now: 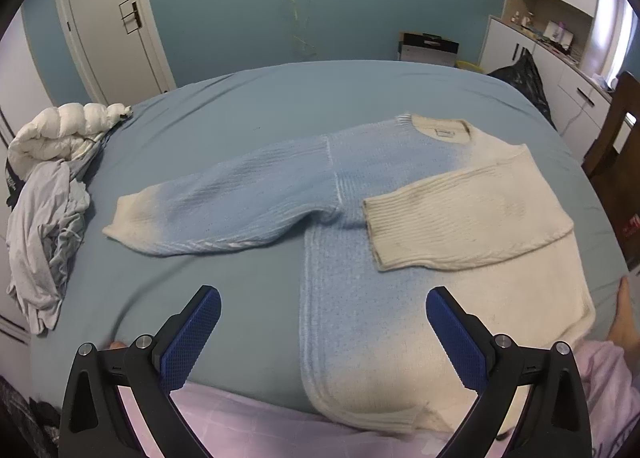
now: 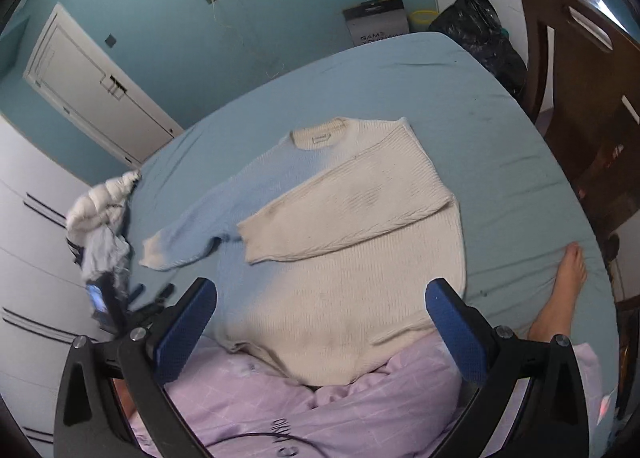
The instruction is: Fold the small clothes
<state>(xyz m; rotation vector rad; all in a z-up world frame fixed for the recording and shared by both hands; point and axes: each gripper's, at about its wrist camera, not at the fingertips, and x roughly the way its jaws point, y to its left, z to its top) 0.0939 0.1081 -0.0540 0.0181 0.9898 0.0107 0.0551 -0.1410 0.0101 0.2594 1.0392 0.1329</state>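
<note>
Both grippers, left (image 1: 323,332) and right (image 2: 320,324), are hovering spread apart, gripping nothing. Sweater (image 1: 400,218) is lying flat on blue bed (image 1: 240,106), collar far, hem near; right sleeve folded across, left sleeve pointing left. Teal wall (image 1: 224,10) behind.

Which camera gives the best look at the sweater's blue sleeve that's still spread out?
The left wrist view. There the blue sleeve lies flat across the bed, seen large from shoulder seam to pale cuff. The right wrist view shows the same sleeve smaller and foreshortened, its shoulder end partly behind the folded cream sleeve.
</note>
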